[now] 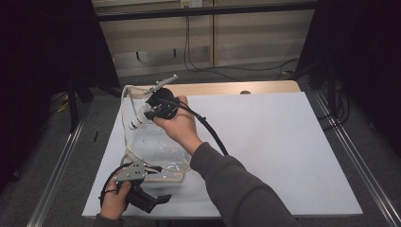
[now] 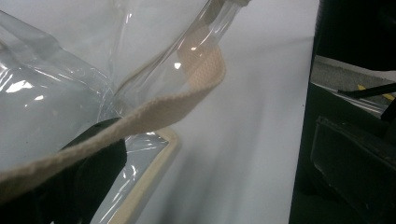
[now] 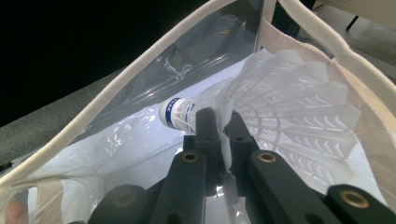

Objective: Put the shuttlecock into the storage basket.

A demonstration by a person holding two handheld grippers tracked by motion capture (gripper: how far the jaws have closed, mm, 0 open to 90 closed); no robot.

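A clear plastic bag [image 1: 156, 142] with cream trim lies on the left of the white table [image 1: 274, 142]. My right gripper [image 1: 146, 113] is at its far, open end, shut on a white feather shuttlecock [image 1: 135, 124]. In the right gripper view the gripper [image 3: 219, 122] pinches the shuttlecock [image 3: 289, 102] just behind its blue-banded cork, inside the bag's rim [image 3: 116, 88]. My left gripper [image 1: 153, 198] sits at the bag's near corner. In the left gripper view its jaws stand wide apart and a cream strap [image 2: 187, 88] lies across one of them beside the bag [image 2: 46, 93].
The table's wooden far edge [image 1: 227, 87] runs behind the bag. The right gripper's black cable [image 1: 213, 135] trails across the table beside the person's forearm. Metal rails [image 1: 350, 156] flank the table on both sides.
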